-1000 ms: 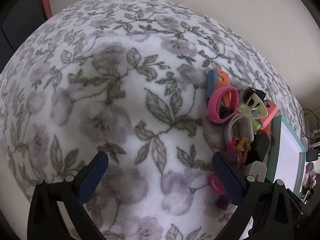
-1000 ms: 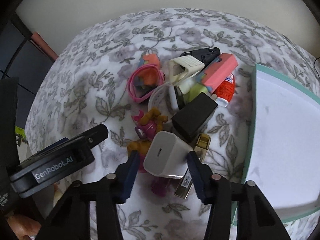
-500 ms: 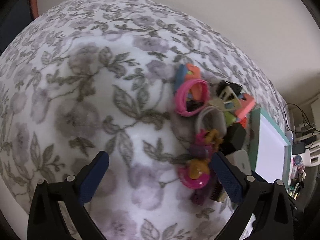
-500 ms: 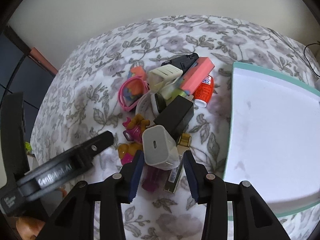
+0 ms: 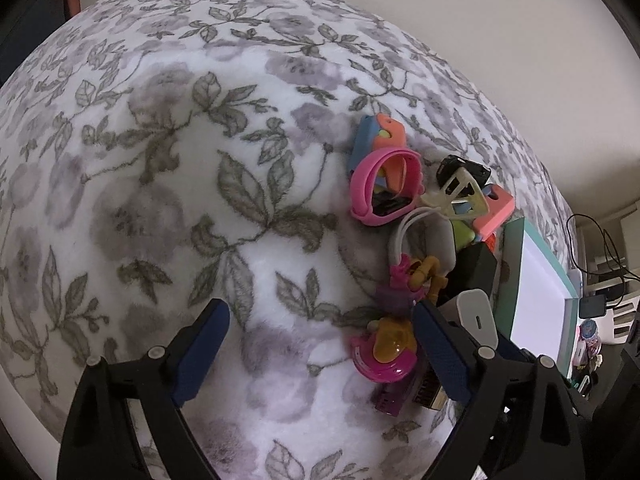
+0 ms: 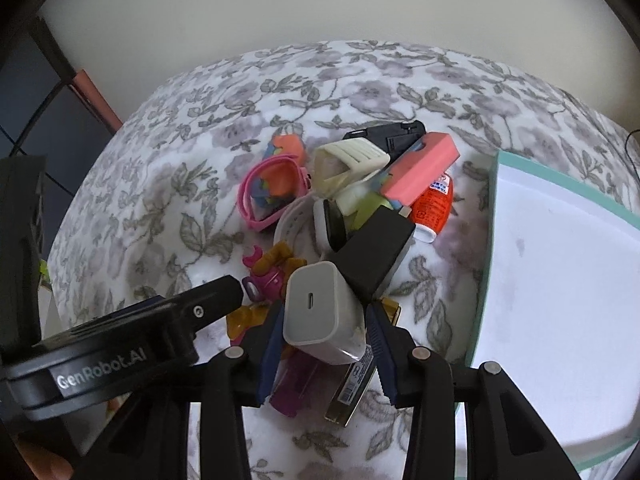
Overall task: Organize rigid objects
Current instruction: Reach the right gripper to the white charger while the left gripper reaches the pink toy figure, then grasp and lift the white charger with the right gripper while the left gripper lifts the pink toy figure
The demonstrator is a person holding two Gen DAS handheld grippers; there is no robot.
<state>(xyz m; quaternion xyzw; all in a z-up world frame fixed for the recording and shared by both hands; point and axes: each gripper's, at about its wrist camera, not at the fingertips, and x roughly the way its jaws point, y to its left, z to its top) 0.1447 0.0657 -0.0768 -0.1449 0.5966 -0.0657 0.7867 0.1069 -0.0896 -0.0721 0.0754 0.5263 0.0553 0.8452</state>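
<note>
Now right gripper (image 6: 325, 340) jaws closing, pads against white boxy plastic charger (image 6: 320, 312) (atop toy pile); left gripper (image 5: 320, 350) narrowing slightly, gaping over floral fleece blanket (image 5: 180, 200).

Left hand-held gripper (image 5: 320, 344), jaws wide and just narrowing, over floral blanket (image 5: 180, 184) beside toy pile (image 5: 420, 240).

Bare floral bed (image 5: 168, 184) lies free from 9 to 12 o'clock; the toy pile (image 6: 344, 216) and tray (image 6: 560, 280) crowd 1 to 3.
</note>
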